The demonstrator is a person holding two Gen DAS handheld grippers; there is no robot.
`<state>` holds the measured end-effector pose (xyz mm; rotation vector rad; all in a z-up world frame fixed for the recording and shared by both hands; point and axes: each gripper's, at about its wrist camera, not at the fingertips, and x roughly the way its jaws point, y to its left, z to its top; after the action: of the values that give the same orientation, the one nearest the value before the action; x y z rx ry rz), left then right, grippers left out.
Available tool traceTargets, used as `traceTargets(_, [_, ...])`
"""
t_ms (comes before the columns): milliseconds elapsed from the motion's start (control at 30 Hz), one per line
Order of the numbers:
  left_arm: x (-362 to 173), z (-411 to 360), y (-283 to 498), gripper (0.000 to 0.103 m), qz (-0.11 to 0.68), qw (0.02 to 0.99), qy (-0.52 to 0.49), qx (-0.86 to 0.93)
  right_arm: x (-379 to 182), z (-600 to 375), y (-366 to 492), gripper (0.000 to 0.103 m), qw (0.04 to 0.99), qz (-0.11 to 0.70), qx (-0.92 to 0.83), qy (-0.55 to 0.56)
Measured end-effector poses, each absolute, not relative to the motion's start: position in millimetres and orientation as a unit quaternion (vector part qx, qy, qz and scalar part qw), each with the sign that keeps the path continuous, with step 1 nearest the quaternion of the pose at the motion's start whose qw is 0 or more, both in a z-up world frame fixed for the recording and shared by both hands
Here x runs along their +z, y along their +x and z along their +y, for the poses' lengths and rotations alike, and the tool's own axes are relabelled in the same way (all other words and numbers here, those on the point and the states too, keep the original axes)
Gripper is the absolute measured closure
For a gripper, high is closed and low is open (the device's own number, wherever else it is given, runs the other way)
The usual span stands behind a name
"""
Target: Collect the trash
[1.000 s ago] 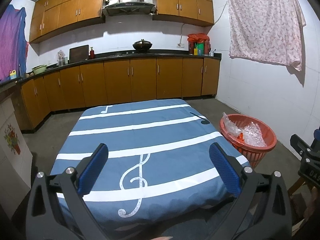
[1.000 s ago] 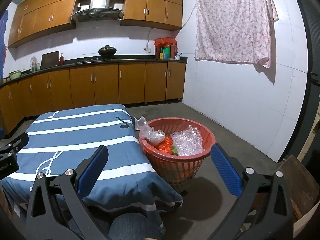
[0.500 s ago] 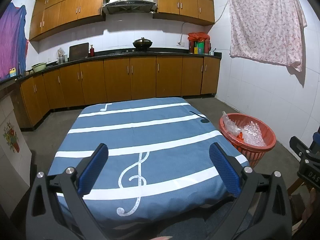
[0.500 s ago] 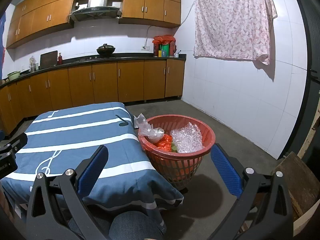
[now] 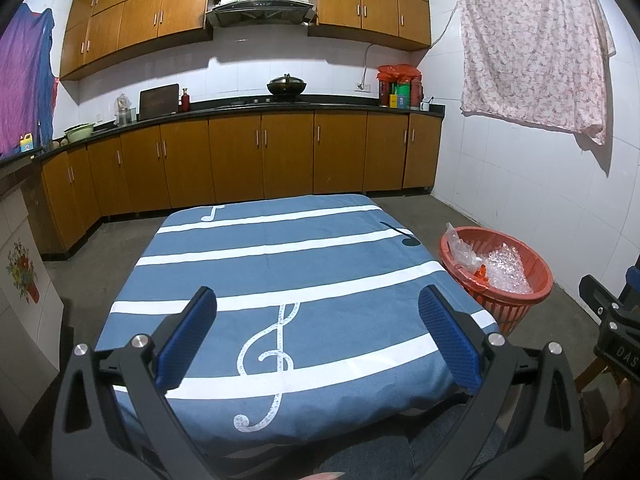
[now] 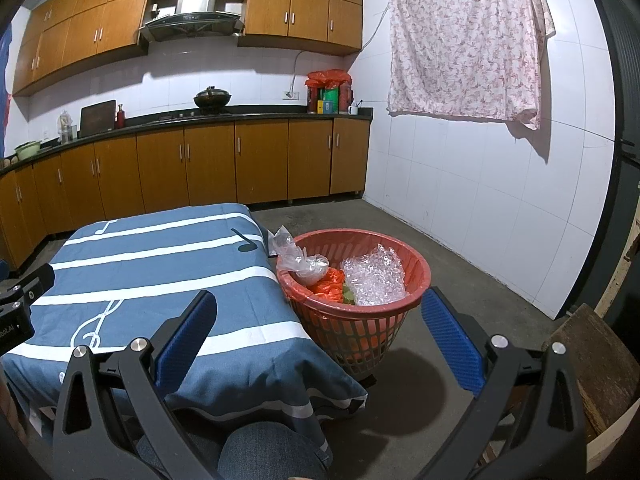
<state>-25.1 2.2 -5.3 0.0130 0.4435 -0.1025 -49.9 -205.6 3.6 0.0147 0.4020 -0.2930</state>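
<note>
A red plastic basket (image 6: 416,264) stands on the floor at the table's right side; it also shows in the left wrist view (image 5: 536,268). It holds bubble wrap (image 6: 374,276), a clear plastic bag (image 6: 296,258) and an orange bag (image 6: 328,282). The table under a blue cloth (image 5: 280,264) with white stripes and music notes carries nothing that I can see. My left gripper (image 5: 318,328) is open and empty above the table's near edge. My right gripper (image 6: 318,330) is open and empty, in front of the basket.
Wooden kitchen cabinets (image 5: 260,160) and a dark counter run along the back and left walls. A floral cloth (image 6: 468,40) hangs on the white tiled right wall. A wooden piece (image 6: 592,364) stands at the right. The person's knee (image 6: 264,452) is below the right gripper.
Both views have shifted slightly; the table and basket sit a little lower and closer in frame. Both grippers stay open and empty.
</note>
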Motion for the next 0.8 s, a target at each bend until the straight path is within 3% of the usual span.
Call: traceTargets(800, [-6.5, 1.3, -25.2, 0.004, 0.223, 0.974, 0.007, -0.05, 3.8, -205.6, -49.5, 0.002, 0.969, 0.2, -0.145, 0.007])
